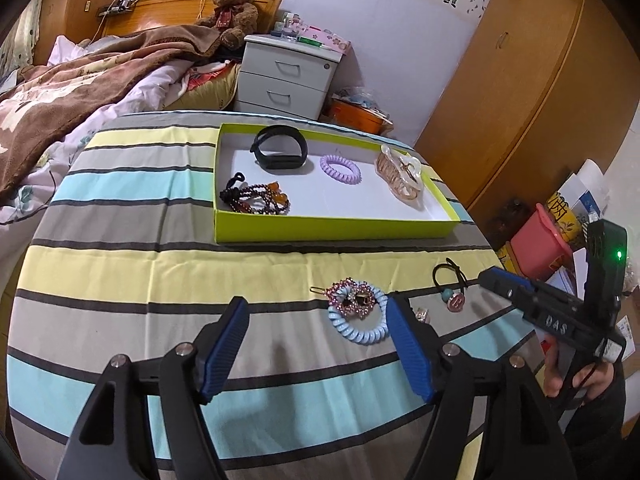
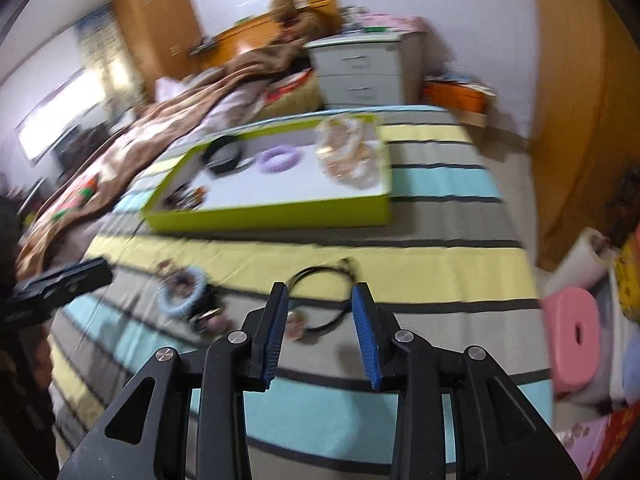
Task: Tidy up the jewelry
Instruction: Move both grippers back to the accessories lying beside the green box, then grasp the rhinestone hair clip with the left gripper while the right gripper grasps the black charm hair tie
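Left wrist alone shows a hand [image 1: 576,376] holding the right gripper [image 1: 490,276].

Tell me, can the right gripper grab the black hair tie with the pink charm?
Probably yes. The right gripper is open and empty, the black hair tie lies right ahead on the striped cloth, nothing covering it.

Left hand-held gripper [image 1: 316,320] and right hand-held gripper [image 2: 320,300] — jaws apart, empty, both angled downward.
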